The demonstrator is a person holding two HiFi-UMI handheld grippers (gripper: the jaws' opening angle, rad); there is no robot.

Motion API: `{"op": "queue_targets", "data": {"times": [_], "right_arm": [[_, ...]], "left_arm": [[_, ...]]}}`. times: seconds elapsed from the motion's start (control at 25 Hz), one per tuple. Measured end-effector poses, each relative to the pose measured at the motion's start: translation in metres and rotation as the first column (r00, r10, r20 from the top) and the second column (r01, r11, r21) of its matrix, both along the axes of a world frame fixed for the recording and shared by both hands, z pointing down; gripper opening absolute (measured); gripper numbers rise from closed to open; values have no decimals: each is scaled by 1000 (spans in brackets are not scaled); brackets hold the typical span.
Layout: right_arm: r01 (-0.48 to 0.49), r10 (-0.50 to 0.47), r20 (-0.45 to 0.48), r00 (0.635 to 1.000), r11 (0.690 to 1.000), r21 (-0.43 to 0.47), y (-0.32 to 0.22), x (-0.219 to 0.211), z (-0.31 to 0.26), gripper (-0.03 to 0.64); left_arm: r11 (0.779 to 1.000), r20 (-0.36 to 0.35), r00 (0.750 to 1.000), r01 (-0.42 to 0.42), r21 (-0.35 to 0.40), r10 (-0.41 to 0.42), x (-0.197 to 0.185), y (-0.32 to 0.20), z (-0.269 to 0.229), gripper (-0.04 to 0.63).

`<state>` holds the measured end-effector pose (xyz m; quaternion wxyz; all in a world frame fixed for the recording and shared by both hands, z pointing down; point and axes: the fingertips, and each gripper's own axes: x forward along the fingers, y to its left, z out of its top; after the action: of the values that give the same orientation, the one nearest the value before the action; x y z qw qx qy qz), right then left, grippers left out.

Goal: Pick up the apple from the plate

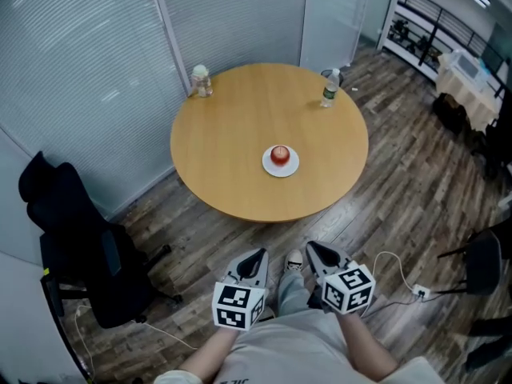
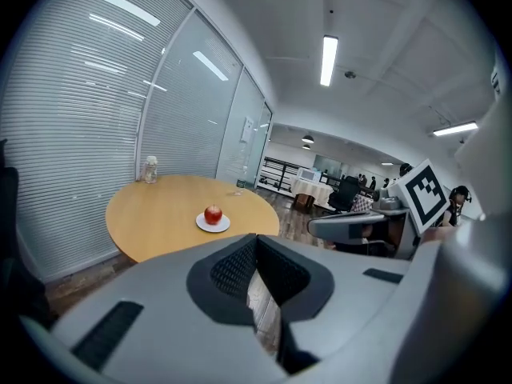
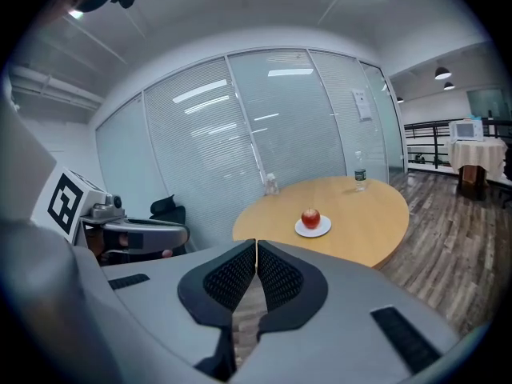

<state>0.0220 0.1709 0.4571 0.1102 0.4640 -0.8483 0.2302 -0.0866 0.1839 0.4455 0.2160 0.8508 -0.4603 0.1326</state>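
A red apple (image 1: pixel 280 154) sits on a small white plate (image 1: pixel 281 167) near the front of a round wooden table (image 1: pixel 232 134). The apple (image 2: pixel 213 214) and the plate (image 2: pixel 213 226) also show in the left gripper view, and the apple (image 3: pixel 310 218) with its plate (image 3: pixel 313 229) in the right gripper view. Both grippers are held side by side over the floor, well short of the table. My left gripper (image 1: pixel 256 256) is shut with nothing in it. My right gripper (image 1: pixel 313 249) is shut too and empty.
A clear jar (image 1: pixel 200 80) stands at the table's far left rim and a water bottle (image 1: pixel 329 91) at its far right rim. A black office chair (image 1: pixel 80 246) stands to the left by the glass wall. Another chair (image 1: pixel 484 262) and cables are on the wooden floor at right.
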Motion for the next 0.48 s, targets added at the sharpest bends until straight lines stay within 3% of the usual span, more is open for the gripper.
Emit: {"op": "queue_targets", "data": {"times": [0.48], "right_arm": [[84, -83, -26, 996, 996, 23, -155, 32, -3, 32]], "left_arm": [[998, 26, 997, 66, 16, -66, 31, -155, -1, 3]]}}
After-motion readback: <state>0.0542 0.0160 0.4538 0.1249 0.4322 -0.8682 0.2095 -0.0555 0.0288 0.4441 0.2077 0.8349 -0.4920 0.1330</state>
